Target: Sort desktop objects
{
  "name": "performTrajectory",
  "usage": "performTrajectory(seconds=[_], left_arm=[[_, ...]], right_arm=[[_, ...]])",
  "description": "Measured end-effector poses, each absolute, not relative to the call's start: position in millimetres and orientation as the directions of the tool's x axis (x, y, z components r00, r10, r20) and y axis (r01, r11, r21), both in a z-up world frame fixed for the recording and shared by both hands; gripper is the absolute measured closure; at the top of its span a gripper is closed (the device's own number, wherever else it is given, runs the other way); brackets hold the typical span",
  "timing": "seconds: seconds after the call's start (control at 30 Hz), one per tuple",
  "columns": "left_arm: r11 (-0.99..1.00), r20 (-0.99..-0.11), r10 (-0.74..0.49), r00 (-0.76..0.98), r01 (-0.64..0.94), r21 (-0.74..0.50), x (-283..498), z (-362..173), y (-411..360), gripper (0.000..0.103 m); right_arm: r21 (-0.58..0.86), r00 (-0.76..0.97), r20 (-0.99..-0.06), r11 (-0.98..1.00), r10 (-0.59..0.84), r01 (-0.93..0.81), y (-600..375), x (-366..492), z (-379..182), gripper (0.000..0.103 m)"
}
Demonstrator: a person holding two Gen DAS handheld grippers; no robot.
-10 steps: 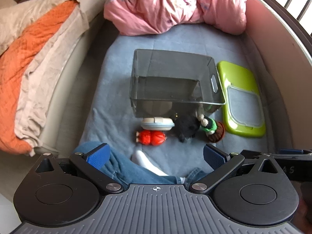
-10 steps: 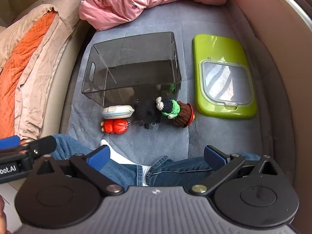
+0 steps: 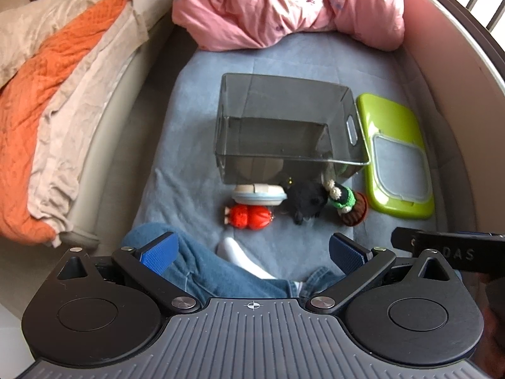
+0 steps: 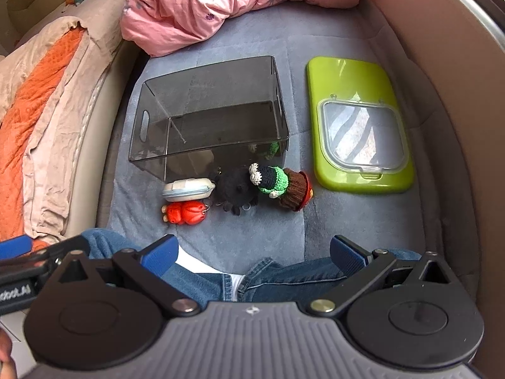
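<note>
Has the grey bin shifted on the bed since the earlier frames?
No. The grey bin sits just as close to the green lid as before, with the small toys at its front wall.

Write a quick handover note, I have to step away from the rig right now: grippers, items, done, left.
Left gripper and right gripper: both open, holding nothing, hovering over the person's legs.
Grey bin looks empty; green lid lies beside it.
On the blanket in front of the bin: white case, red toy, black plush, crochet doll.
Done: nothing sorted.
Left: all four items.
</note>
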State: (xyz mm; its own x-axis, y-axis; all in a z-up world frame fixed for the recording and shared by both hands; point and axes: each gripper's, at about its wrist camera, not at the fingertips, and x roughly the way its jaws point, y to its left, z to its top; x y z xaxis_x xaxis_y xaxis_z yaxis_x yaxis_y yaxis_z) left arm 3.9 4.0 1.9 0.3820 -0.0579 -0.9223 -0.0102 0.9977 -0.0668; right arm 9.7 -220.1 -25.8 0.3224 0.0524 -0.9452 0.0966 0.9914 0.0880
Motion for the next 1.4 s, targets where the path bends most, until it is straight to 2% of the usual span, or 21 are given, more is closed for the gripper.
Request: performTrajectory(seconds=[0.87, 1.4], left_arm=[[0.999, -0.945, 0.021, 0.327, -0.039, 0.008, 16, -18, 5, 0.000], [0.999, -0.955, 0.022, 0.297, -0.033, 0.013, 15, -25, 4, 0.000]], right_arm=[[0.067, 0.306, -0.951, 0.997, 0.050, 0.045, -214, 17, -31, 0.000], [0.071, 0.279, -0.958, 0.997, 0.058, 0.036, -213, 16, -36, 0.000]])
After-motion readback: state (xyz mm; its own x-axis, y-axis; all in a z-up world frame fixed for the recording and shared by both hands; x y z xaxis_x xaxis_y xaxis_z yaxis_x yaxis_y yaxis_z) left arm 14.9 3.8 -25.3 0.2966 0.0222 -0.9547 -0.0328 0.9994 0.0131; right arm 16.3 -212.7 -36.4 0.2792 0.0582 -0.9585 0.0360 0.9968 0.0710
